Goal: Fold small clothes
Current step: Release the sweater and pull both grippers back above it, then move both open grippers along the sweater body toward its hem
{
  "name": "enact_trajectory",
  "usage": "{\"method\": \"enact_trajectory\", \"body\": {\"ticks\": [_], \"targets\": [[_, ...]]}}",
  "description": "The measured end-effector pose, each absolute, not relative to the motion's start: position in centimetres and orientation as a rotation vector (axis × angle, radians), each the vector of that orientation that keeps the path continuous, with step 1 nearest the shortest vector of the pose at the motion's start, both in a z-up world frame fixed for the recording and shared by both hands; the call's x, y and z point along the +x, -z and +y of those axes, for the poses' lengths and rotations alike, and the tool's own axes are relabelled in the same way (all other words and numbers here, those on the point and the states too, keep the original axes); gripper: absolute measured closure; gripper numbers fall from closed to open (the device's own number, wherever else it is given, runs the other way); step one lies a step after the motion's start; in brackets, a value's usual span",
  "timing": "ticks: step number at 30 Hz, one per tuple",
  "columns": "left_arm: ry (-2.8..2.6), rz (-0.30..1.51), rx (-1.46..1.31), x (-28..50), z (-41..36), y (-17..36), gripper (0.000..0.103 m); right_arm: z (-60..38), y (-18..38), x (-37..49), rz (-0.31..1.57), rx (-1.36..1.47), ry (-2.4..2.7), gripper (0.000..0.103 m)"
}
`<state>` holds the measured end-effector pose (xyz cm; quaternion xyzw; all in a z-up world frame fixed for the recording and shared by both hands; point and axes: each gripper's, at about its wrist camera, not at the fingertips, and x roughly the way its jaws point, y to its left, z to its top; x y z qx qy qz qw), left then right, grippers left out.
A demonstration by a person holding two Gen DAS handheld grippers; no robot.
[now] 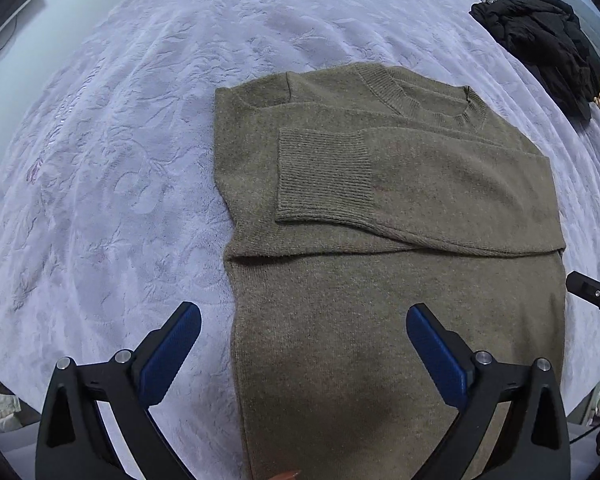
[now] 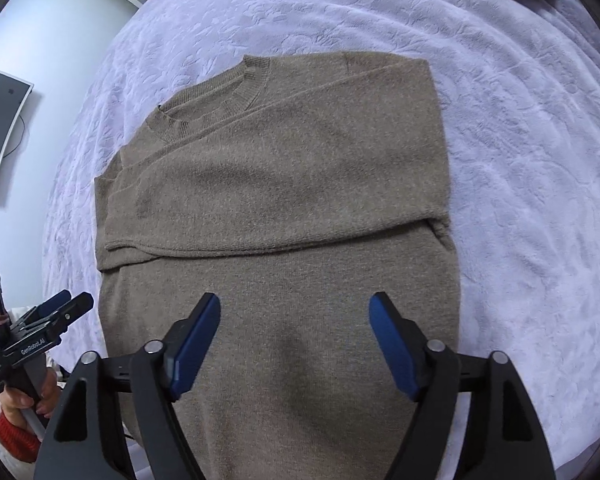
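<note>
A bed (image 1: 120,168) is carrying everything here, its pale lilac cover (image 2: 520,140) showing an embossed leafy pattern and lying in soft ripples. A brown knitted sweater (image 1: 380,280) is lying flat on it, neckline toward the far side, both sleeves folded across the chest and one ribbed cuff (image 1: 324,176) resting on top. A crumpled black garment (image 1: 540,40) is sitting well apart near the far right edge.

Left gripper (image 1: 303,320) jaws wide apart, right gripper (image 2: 295,310) jaws parted, both pointing steeply down, nothing held
</note>
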<state>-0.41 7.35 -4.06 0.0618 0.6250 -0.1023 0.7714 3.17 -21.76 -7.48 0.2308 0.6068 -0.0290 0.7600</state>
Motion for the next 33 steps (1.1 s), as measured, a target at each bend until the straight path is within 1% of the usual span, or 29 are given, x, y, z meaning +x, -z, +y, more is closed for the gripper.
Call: {"method": "enact_trajectory", "body": {"ticks": [1, 3, 6, 22, 33], "targets": [[0.215, 1.362, 0.154, -0.6, 7.0, 4.1, 0.000, -21.8, 7.3, 3.1, 1.317, 0.489, 0.067, 0.022], [0.209, 1.374, 0.187, -0.7, 6.6, 4.5, 0.000, -21.7, 7.1, 3.1, 1.315, 0.463, 0.065, 0.017], [0.221, 1.390, 0.206, -1.2, 5.9, 4.5, 0.000, -21.3, 6.9, 3.0, 1.313, 0.413, 0.062, 0.016], [0.194, 1.438, 0.265, -2.9, 1.5, 3.2, 0.000, -22.7, 6.5, 1.9, 1.279, 0.388, 0.020, 0.016], [0.118, 1.468, 0.286, -5.3, 0.9, 3.3, 0.000, -24.1, 7.4, 1.1, 1.359, 0.387, -0.047, 0.016]]}}
